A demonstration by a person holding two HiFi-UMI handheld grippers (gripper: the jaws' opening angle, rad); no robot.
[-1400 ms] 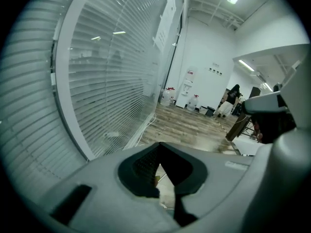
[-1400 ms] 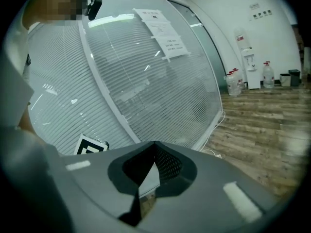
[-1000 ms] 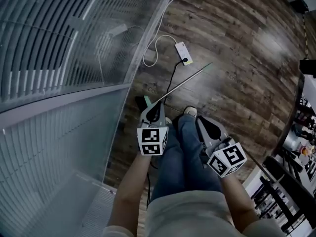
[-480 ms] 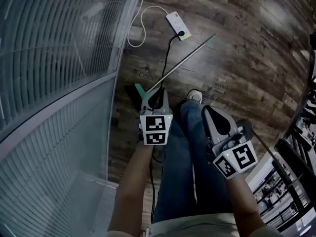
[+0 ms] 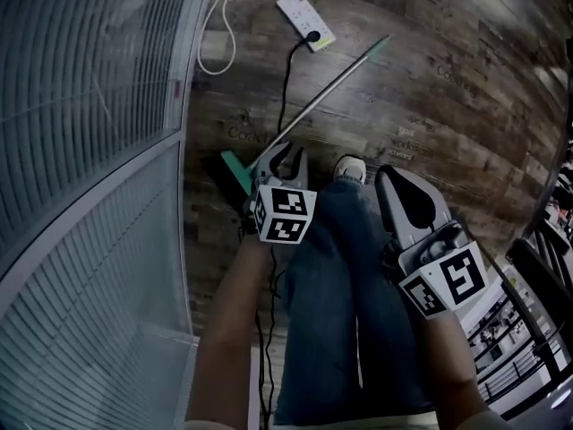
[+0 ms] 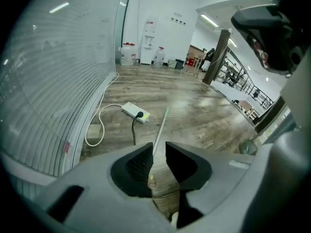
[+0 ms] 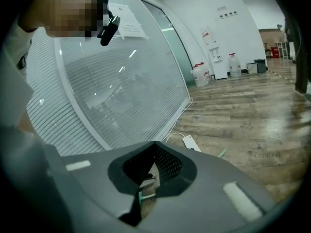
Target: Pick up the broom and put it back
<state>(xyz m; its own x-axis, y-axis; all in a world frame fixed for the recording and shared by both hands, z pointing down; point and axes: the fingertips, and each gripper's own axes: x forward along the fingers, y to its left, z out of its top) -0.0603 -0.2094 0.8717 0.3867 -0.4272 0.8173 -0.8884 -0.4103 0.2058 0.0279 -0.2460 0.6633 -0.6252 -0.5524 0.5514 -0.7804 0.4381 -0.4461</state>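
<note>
The broom lies flat on the wood floor; its silver handle [image 5: 331, 83] runs from a green tip at the upper right down to the green head [image 5: 235, 170] by the glass wall. My left gripper [image 5: 288, 150] hangs just above the handle's lower end, beside the head. Its jaws have just been opening and stand open. In the left gripper view the handle [image 6: 162, 127] runs away through the gap of the left gripper [image 6: 158, 152], and the pads do not press on it. My right gripper [image 5: 389, 172] is shut and empty above the person's right leg, its jaws [image 7: 155, 144] meeting.
A white power strip [image 5: 304, 18] with a white cable [image 5: 215, 52] and a black cord [image 5: 285, 79] lies beyond the broom. A curved glass wall with blinds [image 5: 89, 106] fills the left. The person's jeans [image 5: 331, 267] and a shoe [image 5: 349, 167] are below; racks [image 5: 537, 285] stand right.
Both grippers have sunk toward the floor, and the broom looks nearer. The left gripper's jaws, shut before, now stand apart over the handle near the broom head.
</note>
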